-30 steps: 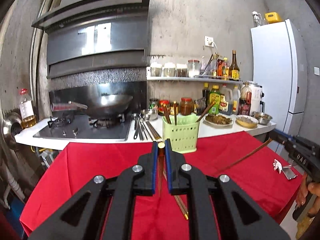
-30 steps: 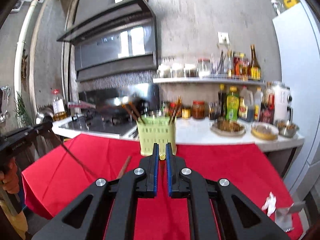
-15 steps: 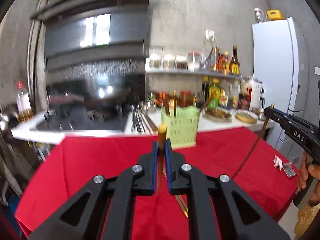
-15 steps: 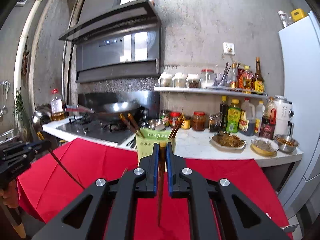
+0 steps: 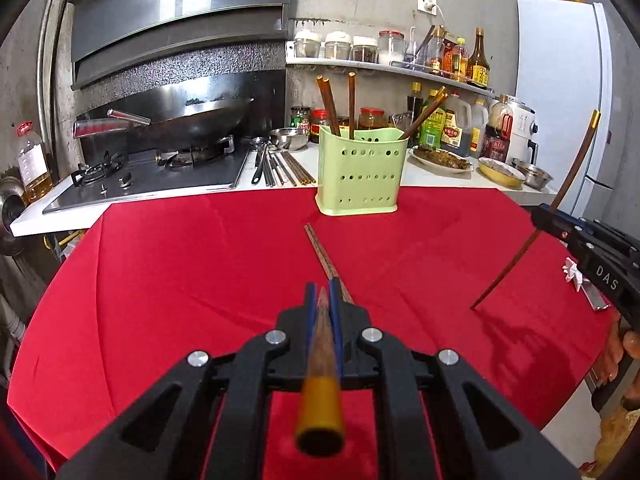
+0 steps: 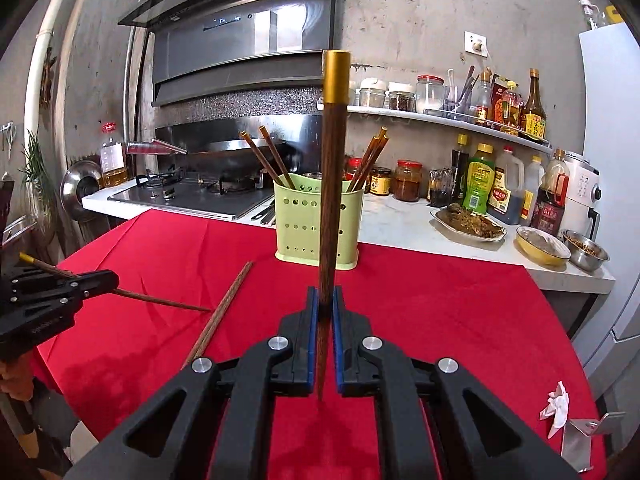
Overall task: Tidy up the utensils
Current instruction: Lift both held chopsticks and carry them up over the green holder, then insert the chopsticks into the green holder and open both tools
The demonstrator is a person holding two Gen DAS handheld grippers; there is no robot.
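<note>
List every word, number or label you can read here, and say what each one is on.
"DAS": white letters on the black body of the right tool, seen from the left wrist camera.
Labels on the sauce bottles and jars on the counter and shelf: too small to read.
Display on the range hood: lit, but blurred.
Print on the left tool: too faint to read.

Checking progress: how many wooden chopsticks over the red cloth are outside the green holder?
3 chopsticks: one in the left hand-held gripper, one in the right hand-held gripper, one lying on the cloth. Grippers may hide more.
</note>
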